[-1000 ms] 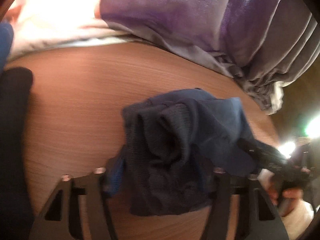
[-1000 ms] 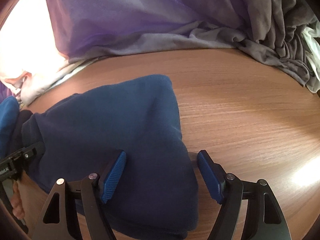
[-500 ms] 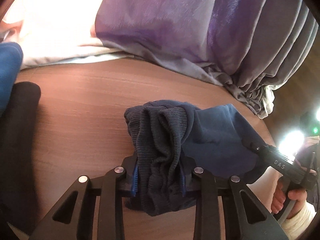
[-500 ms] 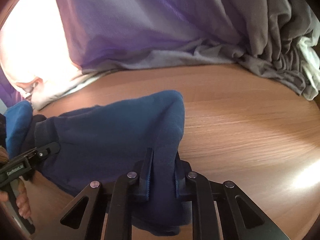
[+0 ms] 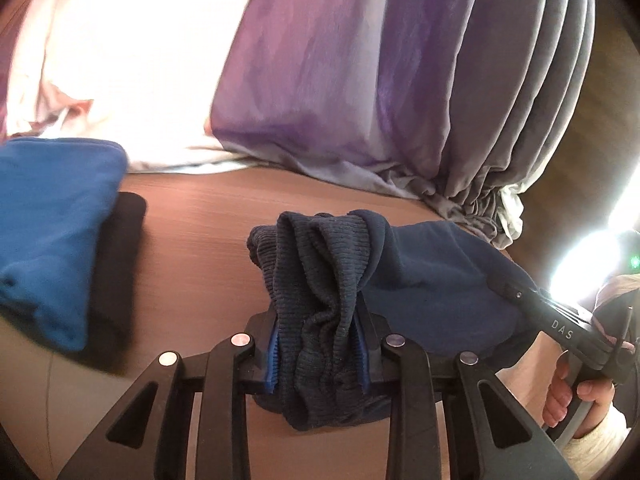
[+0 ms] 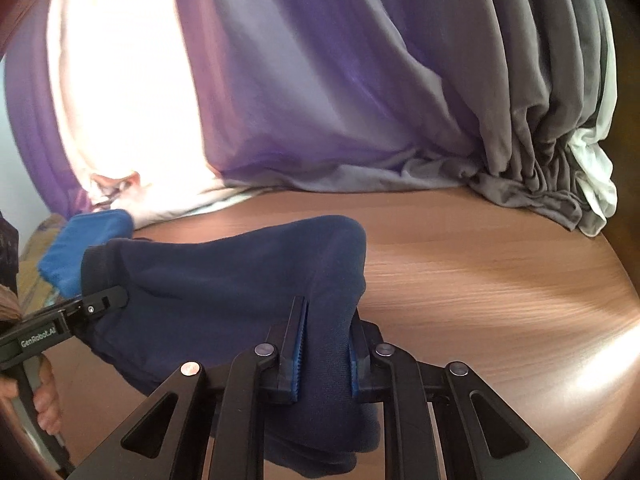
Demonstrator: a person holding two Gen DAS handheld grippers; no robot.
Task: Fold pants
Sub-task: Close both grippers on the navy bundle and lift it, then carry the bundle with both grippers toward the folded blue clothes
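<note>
Navy pants (image 5: pixel 432 280) — each hand-held gripper, left (image 5: pixel 318 354) and right (image 6: pixel 325 358), clamped on them.

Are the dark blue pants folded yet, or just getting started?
Just started. Both ends are grabbed: the left gripper pinches the ribbed waistband of the navy fleece pants, the right gripper pinches the other end, above the wooden table. No neat fold shows yet; folding and laying flat remain.
</note>
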